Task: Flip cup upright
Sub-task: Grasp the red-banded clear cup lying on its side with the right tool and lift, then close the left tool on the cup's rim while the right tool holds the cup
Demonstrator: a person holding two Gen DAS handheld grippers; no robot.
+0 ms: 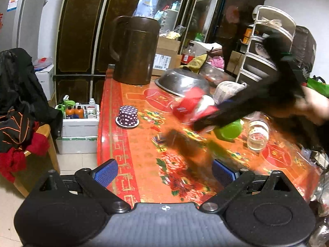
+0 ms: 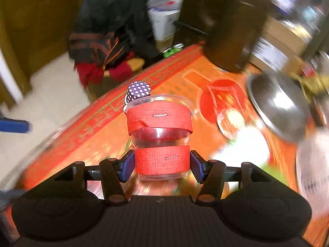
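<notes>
Tablecloth (image 1: 131, 156) red, floral; fridge (image 1: 18, 18) behind.

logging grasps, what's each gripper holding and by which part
Right gripper holds the clear red-taped cup by its lower taped band; left gripper holds nothing.

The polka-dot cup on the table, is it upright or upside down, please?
Upside down: the polka-dot cup rests rim-down on the table, closed base up.
</notes>
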